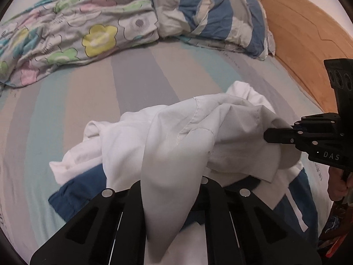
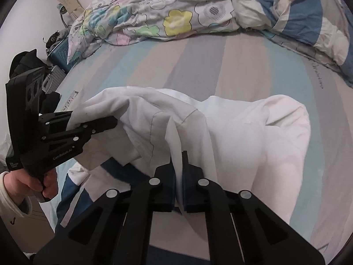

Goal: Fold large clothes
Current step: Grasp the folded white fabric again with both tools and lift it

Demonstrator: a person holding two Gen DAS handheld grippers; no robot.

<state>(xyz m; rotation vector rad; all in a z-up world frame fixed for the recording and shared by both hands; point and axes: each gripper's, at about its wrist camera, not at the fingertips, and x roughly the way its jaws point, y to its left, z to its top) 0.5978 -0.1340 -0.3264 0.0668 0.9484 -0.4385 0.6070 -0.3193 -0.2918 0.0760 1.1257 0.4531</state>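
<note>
A large white garment with blue panels (image 1: 181,137) lies bunched on the striped bed sheet (image 1: 92,101). My left gripper (image 1: 172,185) is shut on a fold of its white cloth, which hangs between the fingers. It also shows in the right wrist view (image 2: 110,123), clamping the cloth at the left. My right gripper (image 2: 179,165) is shut on another white fold (image 2: 194,132). In the left wrist view the right gripper (image 1: 268,135) pinches the cloth at the right. The garment is lifted and stretched between the two grippers.
A flowered quilt (image 1: 66,35) and a blue-and-white striped duvet (image 1: 216,13) are piled at the far side of the bed. A wooden headboard (image 1: 304,44) stands at the right. A blue box and bags (image 2: 61,50) sit on the floor at the bed's left.
</note>
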